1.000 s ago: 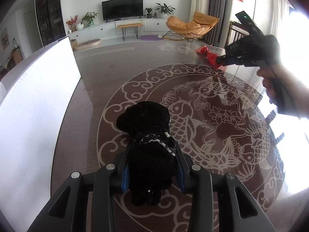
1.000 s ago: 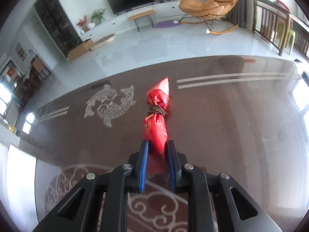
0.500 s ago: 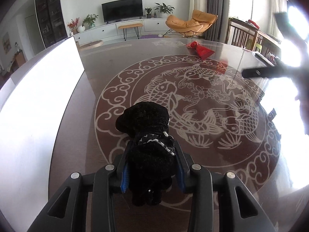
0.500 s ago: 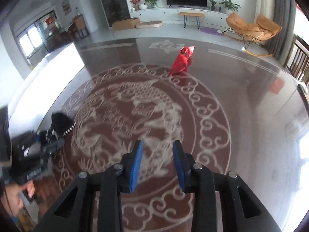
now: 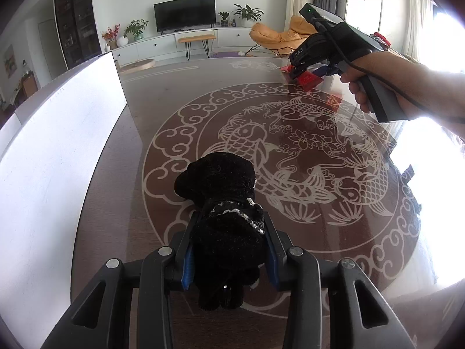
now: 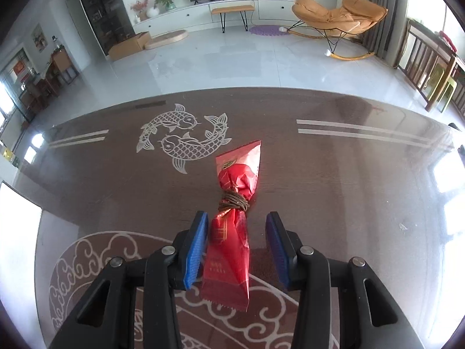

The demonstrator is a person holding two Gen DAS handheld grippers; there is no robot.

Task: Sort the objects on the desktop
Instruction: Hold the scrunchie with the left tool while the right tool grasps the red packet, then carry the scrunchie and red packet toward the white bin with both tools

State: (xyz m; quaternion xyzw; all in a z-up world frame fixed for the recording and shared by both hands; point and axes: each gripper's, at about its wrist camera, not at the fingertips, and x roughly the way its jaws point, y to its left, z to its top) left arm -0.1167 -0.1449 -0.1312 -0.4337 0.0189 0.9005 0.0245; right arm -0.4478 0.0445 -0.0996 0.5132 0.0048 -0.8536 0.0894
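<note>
A black plush toy [image 5: 221,180] with a beaded collar rests on the dark table [image 5: 162,133], and my left gripper [image 5: 229,221] is shut on its body. A red foil packet [image 6: 238,174], tied with brown cord, lies flat near the table's far edge. My right gripper [image 6: 237,218] straddles the packet's near half with its jaws opening. The right pad stands well clear of the foil and the left pad sits close beside it. In the left wrist view the right gripper [image 5: 302,72] hovers over the red packet [image 5: 309,81], held by a person's hand [image 5: 377,87].
A white board [image 5: 58,145] lies along the table's left side. The table top [image 6: 363,189] carries a pale fish and cloud pattern. Beyond its far edge are a tiled floor, an orange rocking chair [image 6: 334,14] and a wooden chair [image 6: 430,58].
The right gripper was shut on the red packet, then let it go and swung away. It is back over the packet with jaws apart. The left gripper keeps hold of the plush toy.
</note>
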